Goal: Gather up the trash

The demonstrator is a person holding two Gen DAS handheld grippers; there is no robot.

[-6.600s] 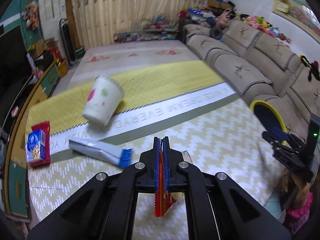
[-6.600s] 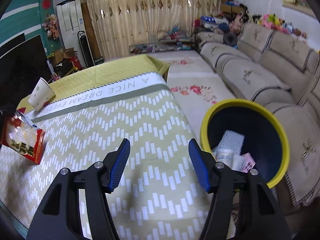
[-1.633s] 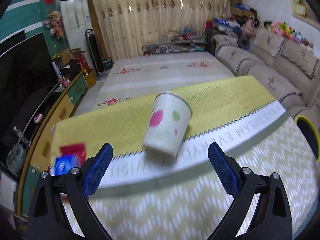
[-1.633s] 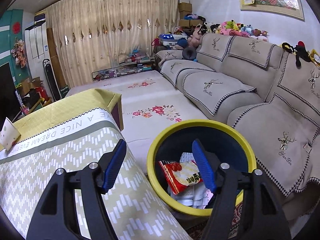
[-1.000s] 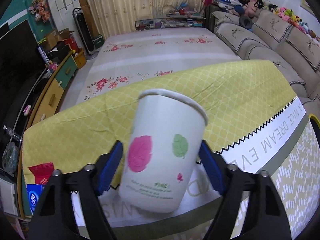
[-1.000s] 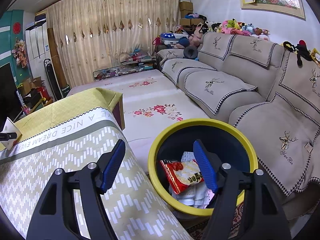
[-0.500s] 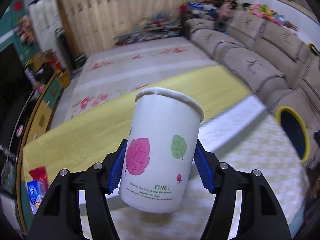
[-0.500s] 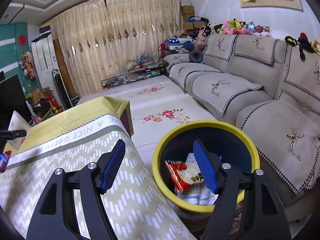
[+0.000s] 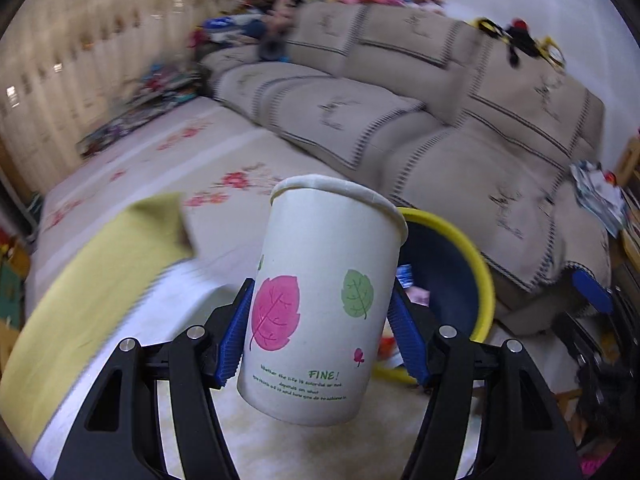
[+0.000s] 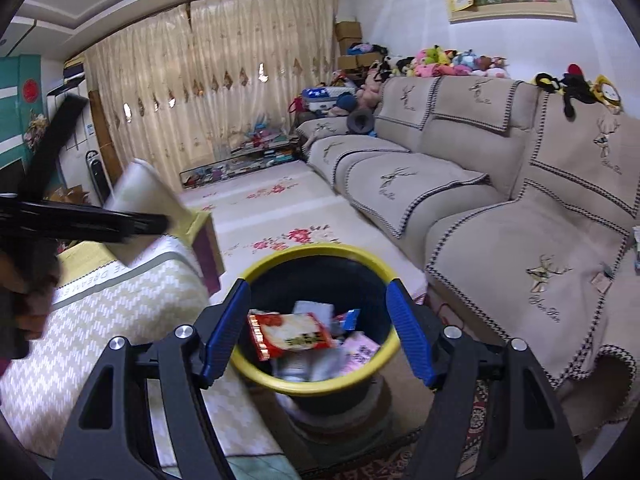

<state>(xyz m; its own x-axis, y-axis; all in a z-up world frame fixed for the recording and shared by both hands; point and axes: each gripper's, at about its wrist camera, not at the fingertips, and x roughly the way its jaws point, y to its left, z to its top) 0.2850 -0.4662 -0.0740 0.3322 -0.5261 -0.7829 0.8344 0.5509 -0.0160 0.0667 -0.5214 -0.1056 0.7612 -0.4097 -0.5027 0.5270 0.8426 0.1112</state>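
Here the left claw [image 9: 320,334] is clamped on a white paper cup [image 9: 320,300], its blue ribbed pads [image 9: 236,340] pressing both sides. The cup is round and smooth, with a pink leaf and a green leaf printed on it, and it tilts a little in the air. Just behind it is the round bin [image 9: 476,248], dark inside with a yellow rim.

The right claw [image 10: 318,330] is apart and holds nothing. Only its view looks down into the bin [image 10: 320,254], where a shiny red snack bag [image 10: 288,334] lies on other wrappers. The worktop [image 10: 100,320] with its zigzag cloth stands beside the bin, and a soft beige sofa [image 10: 460,184] is behind.
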